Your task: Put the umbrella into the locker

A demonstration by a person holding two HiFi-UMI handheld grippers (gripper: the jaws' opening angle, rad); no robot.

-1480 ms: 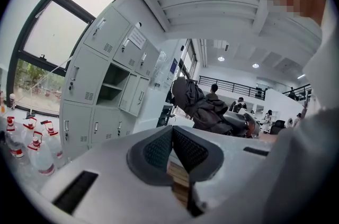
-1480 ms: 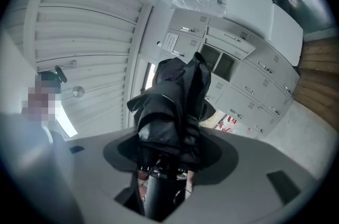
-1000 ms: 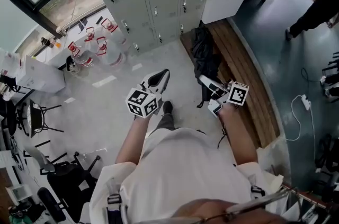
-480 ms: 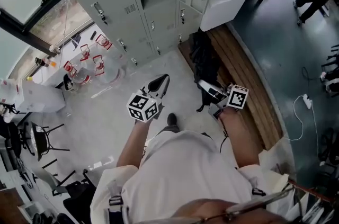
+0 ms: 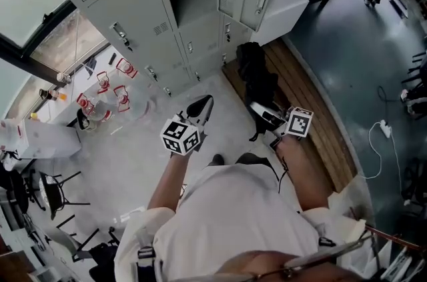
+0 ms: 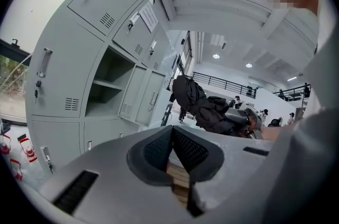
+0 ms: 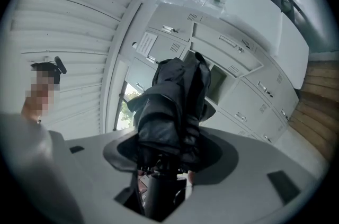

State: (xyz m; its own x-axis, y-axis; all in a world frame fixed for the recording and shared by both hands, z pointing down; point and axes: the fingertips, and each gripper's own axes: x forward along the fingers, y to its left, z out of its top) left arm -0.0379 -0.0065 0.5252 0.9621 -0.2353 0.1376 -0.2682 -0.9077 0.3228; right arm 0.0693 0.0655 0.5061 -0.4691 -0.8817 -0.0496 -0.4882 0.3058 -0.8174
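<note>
Right gripper [image 5: 261, 115] clamped on folded black umbrella [image 5: 257, 71]. Umbrella sticks out past the jaws toward the open locker [image 5: 193, 1], not inside it. Left gripper [image 5: 202, 104] closed, empty, beside umbrella.

The umbrella [image 7: 175, 106] is black all over, its folded cloth faintly glossy. The lockers [image 5: 133, 1] are a plain pale grey-green. The left hand-held gripper [image 5: 202, 106] and the right hand-held gripper [image 5: 261, 111] have light grey shells and black textured pads, and each bears a white cube with black square markers. The floor [image 5: 133, 141] is pale speckled grey, the planks [image 5: 313, 107] brown wood, the far flooring [image 5: 353, 41] dark teal. The shirt [image 5: 233, 221] is white.
</note>
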